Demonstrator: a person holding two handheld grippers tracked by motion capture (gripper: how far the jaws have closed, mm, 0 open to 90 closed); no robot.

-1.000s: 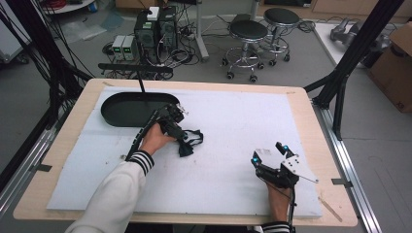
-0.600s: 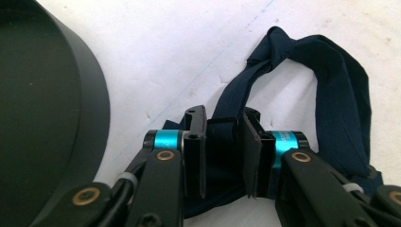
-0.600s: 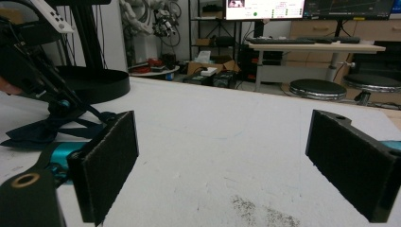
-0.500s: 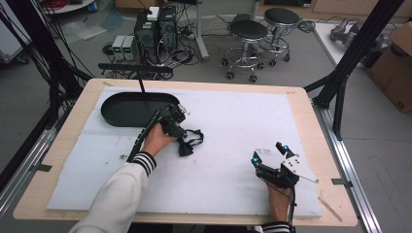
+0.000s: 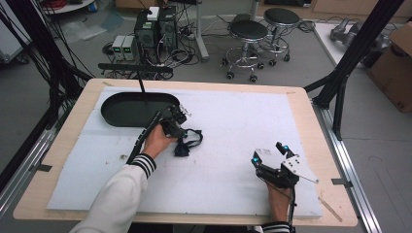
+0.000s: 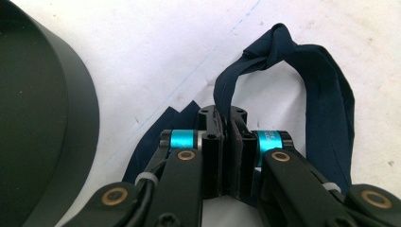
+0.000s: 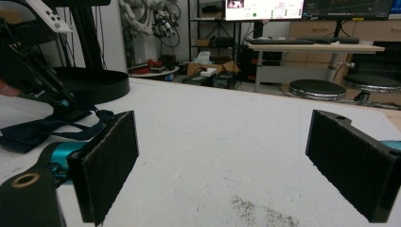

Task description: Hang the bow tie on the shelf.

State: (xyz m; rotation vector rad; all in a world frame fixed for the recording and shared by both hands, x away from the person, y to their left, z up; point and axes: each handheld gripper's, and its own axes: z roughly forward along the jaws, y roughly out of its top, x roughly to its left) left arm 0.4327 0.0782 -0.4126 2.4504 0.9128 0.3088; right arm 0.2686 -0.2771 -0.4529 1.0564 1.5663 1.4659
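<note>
Beside the black tray (image 6: 56,142), the unmarked navy cloth (image 6: 326,99) bears no lettering.

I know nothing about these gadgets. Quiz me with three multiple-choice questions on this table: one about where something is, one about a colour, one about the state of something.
1. Where does the black oval tray sit on the table?
A. far left part
B. near right corner
C. dead centre

2. What colour is the knotted cloth strip?
A. bright red
B. dark blue
C. yellow

3. How do the fingers of the left gripper stand?
A. wide open over bare table
B. closed on the cloth strip
C. closed on the tray's rim

Answers:
1. A: the high view shows the tray at the table's far left, just beyond the left gripper.
2. B: the left gripper view shows navy fabric looping up to a knot.
3. B: in the left gripper view the fingers have just closed and pinch the strip; the right gripper stands open over bare table.
</note>
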